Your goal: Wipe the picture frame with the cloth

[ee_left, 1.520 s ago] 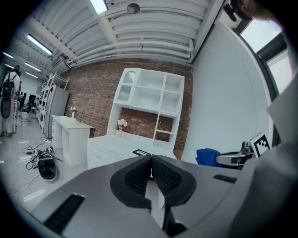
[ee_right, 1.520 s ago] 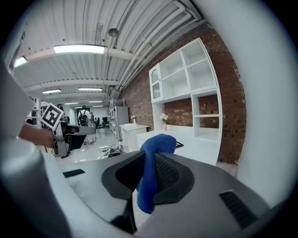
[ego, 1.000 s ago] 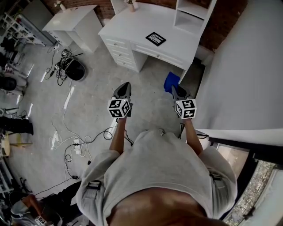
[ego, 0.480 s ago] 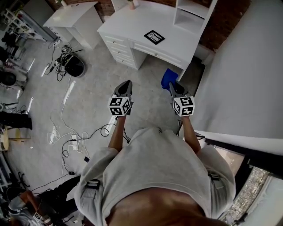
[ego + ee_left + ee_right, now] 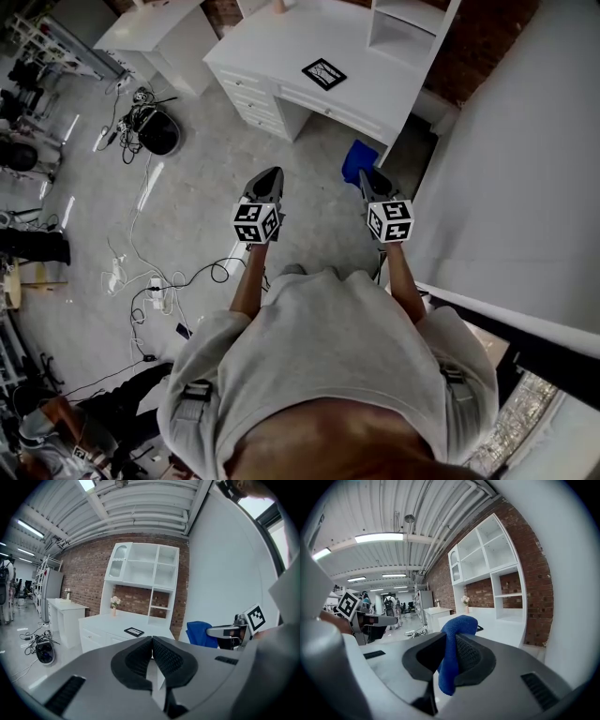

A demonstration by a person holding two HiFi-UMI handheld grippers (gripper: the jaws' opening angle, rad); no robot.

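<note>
Well back from the picture frame (image 5: pixel 323 73), pinching cloth (image 5: pixel 452 653) in right gripper (image 5: pixel 368 180), with left gripper (image 5: pixel 270 175) closed empty; thin grip, could maybe slip mid-wipe.

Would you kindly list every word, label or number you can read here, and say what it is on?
No text is readable in any view.
Marker cubes: only black-and-white square patterns, no letters or numbers.
Picture frame on the white desk: its content is too small to read.
</note>
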